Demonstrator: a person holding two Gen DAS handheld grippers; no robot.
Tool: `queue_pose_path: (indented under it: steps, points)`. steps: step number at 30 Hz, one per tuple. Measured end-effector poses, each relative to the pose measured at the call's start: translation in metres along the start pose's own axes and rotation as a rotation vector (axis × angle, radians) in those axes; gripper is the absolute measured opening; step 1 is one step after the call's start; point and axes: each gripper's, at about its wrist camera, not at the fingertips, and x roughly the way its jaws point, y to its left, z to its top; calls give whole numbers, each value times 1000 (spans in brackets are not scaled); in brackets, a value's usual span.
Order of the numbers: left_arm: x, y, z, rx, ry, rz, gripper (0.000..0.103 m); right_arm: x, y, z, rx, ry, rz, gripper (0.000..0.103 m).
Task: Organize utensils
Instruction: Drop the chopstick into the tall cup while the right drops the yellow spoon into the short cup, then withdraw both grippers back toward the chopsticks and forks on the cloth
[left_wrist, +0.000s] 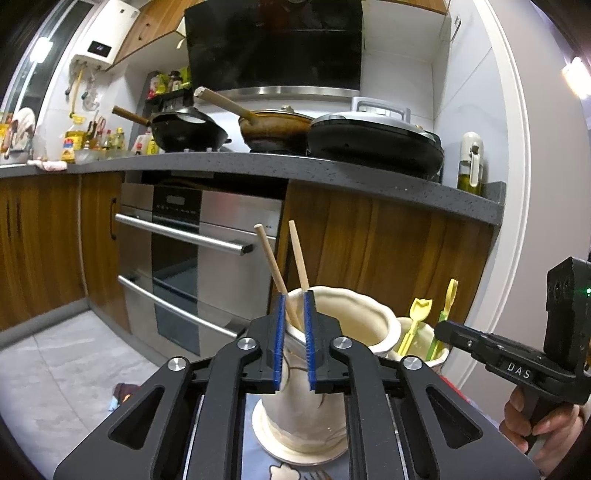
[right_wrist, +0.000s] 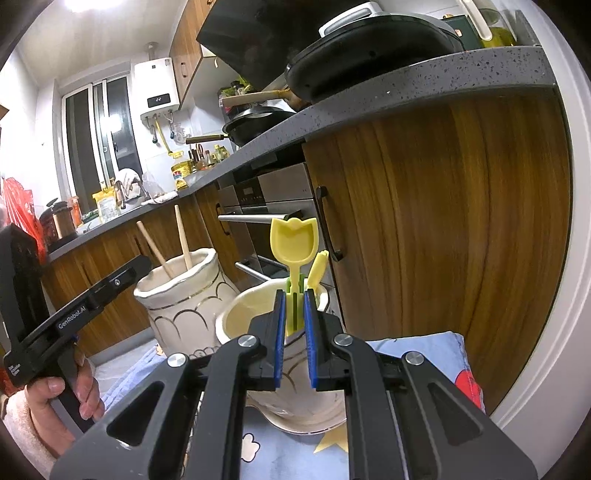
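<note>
Left tongs are hovering narrowly parted around the chopsticks in the tall jar; right tongs likewise around the yellow spoon in the smaller cup. Releasing cleanly means lifting straight upward.

A: What is the taller jar looking like?
B: Glazed ceramic, glossy cream, holding matt wooden chopsticks.
A: And the spoon?
B: Smooth yellow plastic, showing a slight sheen.
A: The left hand-held gripper?
B: Matt black plastic, carrying ribbed blue pads; a printed cloth is lying underneath.
</note>
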Motion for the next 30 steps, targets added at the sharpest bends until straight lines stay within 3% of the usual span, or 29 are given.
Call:
queue_pose_path:
  steps: [4,6,9,13,15,19,24,30]
  points:
    - [0,0,0,0,-1,-1,17,1,0,0,2,-4,-2,12]
    - [0,0,0,-2,1,-3,20,2,0,1,0,-8,-2,19]
    - [-1,-1,0,1,-3,-3,24,0,1,0,-4,-15,2,21]
    - [-3,-5,2,10,-9,12,28,-5,3,1,-12,-38,-3,38]
    - [-7,-8,1,21,-23,34,38,-7,4,3,-8,-45,-4,49]
    - [-21,-13,-2,54,-47,84,46,-17,10,3,-30,-54,-40,58]
    - [-41,-21,-8,94,-61,122,68,-42,14,2,-23,-75,-83,81]
    - [-67,-25,-17,89,-45,151,90,-62,20,-8,-5,-75,-79,93]
